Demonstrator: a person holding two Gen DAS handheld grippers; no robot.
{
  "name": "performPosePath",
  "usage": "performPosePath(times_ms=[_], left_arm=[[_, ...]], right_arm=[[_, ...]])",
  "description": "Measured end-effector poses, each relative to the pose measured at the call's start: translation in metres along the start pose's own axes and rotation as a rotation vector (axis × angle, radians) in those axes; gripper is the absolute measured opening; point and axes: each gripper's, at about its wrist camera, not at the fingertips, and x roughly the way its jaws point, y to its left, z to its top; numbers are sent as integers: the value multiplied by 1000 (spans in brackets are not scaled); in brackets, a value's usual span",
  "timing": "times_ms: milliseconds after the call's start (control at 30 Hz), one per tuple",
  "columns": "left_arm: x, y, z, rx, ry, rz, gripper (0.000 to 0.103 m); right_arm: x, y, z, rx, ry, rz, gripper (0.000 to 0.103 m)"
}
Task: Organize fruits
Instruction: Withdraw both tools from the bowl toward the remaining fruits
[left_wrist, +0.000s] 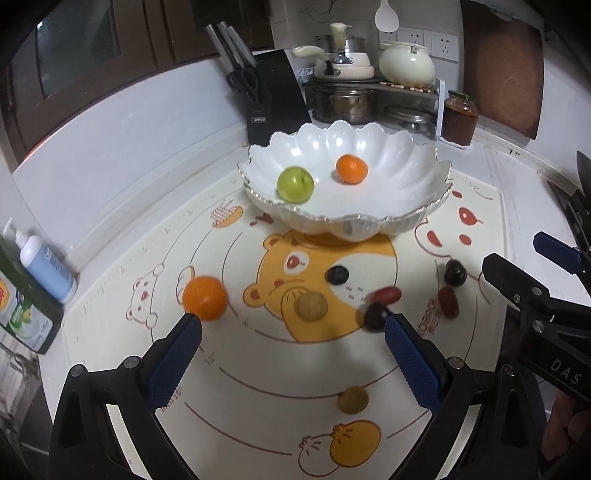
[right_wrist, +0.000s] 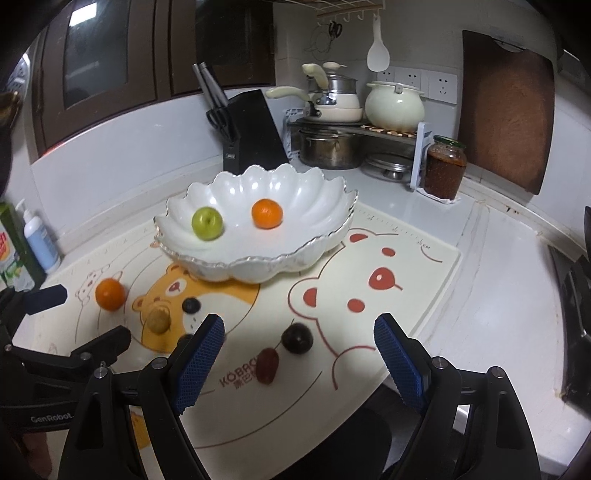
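Observation:
A white scalloped bowl (left_wrist: 424, 184) (right_wrist: 317, 236) stands on the bear-print mat and holds a green apple (left_wrist: 295, 184) (right_wrist: 207, 223) and a small orange (left_wrist: 351, 168) (right_wrist: 267, 213). On the mat lie another orange (left_wrist: 205, 298) (right_wrist: 110, 294), a tan round fruit (left_wrist: 312, 305) (right_wrist: 159, 319), a dark grape (left_wrist: 337, 275) (right_wrist: 191, 305), a dark plum (left_wrist: 454, 272) (right_wrist: 297, 338), red dates (left_wrist: 447, 302) (right_wrist: 266, 365) and several more small fruits. My left gripper (left_wrist: 293, 328) is open and empty above the mat. My right gripper (right_wrist: 299, 332) is open and empty, near the plum.
A knife block (left_wrist: 273, 96), a rack of pots (left_wrist: 354, 96), a sauce jar (right_wrist: 445, 166) and a wooden board (right_wrist: 506, 110) line the back wall. Soap bottles (left_wrist: 44, 266) stand at the left. A stove edge (right_wrist: 576, 314) is at the right.

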Motion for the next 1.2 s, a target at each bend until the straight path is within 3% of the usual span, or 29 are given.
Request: performPosePath(times_ms=[300,567,933,1200], left_arm=[[4,-1,-22,-22,-10,-9,98],[10,-5,-37,-35,-18,-24,94],[20,-15,-58,-19,5,-37,72],[23,-19,-58,-12,26,-64,54]], right_arm=[[1,5,-21,-26,-29,17,82],[11,7,-35,-43,-39,24,72],[16,9,-50,-65,-97,25,65],[28,12,-53,-63,-66,61,56]])
